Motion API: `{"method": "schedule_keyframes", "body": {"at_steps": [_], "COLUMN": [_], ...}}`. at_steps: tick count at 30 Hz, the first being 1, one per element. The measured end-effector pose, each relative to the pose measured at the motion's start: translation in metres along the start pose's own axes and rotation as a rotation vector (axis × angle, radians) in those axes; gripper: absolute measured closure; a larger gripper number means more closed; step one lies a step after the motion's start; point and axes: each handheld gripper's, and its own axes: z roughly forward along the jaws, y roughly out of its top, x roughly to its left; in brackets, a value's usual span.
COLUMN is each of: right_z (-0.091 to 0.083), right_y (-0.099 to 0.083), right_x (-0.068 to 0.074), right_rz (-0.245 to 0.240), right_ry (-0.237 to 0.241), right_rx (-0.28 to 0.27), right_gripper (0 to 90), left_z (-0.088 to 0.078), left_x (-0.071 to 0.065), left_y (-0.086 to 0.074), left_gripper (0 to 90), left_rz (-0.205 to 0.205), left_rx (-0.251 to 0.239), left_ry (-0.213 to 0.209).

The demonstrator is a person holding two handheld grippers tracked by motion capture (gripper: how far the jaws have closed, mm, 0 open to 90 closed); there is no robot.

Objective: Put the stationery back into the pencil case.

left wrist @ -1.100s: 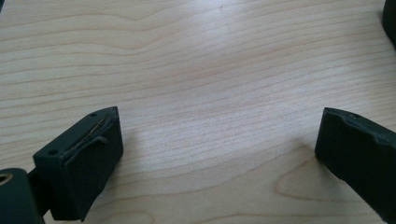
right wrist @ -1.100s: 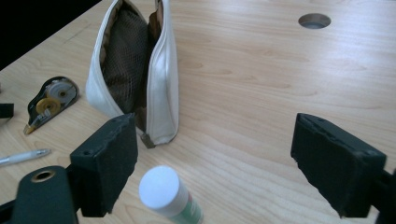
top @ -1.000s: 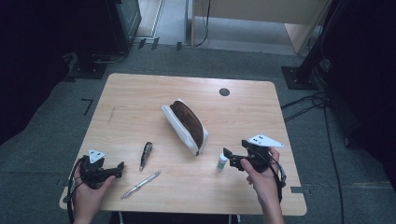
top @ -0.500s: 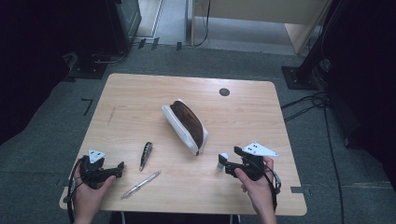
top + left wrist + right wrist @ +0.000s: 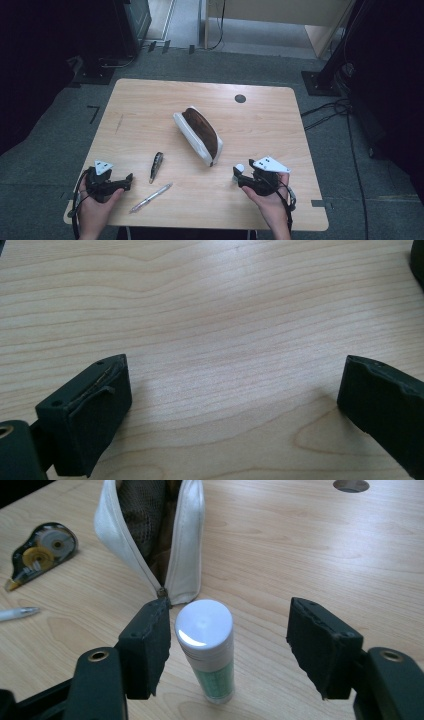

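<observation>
A white-capped glue stick (image 5: 206, 645) with a green label stands upright on the table between the jaws of my right gripper (image 5: 230, 611). The jaws have just been closing around it: one pad sits right beside the cap, the other stands well apart, so the gripper is open. In the high view the glue stick (image 5: 239, 169) is at the tip of the right gripper (image 5: 239, 177), near the front right. My left gripper (image 5: 235, 365) is open over bare wood and rests at the front left (image 5: 127, 181).
An open white pouch (image 5: 199, 134) with a brown lining lies mid-table, its zipper end just beyond the glue stick (image 5: 185, 540). A correction tape roller (image 5: 156, 166) and a pen (image 5: 151, 197) lie between the hands. A round cable hole (image 5: 240, 98) sits far back.
My right gripper has moved left and down onto the glue stick, and its jaws have narrowed around it. The left hand has not moved.
</observation>
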Motion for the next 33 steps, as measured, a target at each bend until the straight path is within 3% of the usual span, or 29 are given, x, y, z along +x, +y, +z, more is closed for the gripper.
{"method": "schedule_keyframes", "body": {"at_steps": [8, 23, 27, 33], "right_z": [0.0045, 0.0055, 0.0059, 0.0053], "right_y": [-0.0051, -0.0089, -0.0101, -0.0085], "right_x": [0.0014, 0.0034, 0.0058, 0.0073], "right_rz": [-0.023, -0.046, -0.065, -0.068], "right_ry": [-0.009, 0.002, -0.002, -0.004], "right_rx": [0.016, 0.019, 0.017, 0.015], "right_gripper": [45.8, 56.7, 64.5, 65.5], "left_z": [0.0000, 0.0000, 0.0000, 0.0000], "left_x": [0.0000, 0.0000, 0.0001, 0.0000], "left_y": [0.0000, 0.0000, 0.0000, 0.0000], "left_gripper": [1.2, 1.2, 1.2, 1.2], "left_rz": [0.000, 0.000, 0.000, 0.000], "left_rx": [-0.001, 0.000, 0.000, 0.000], "left_ry": [0.000, 0.000, 0.000, 0.000]}}
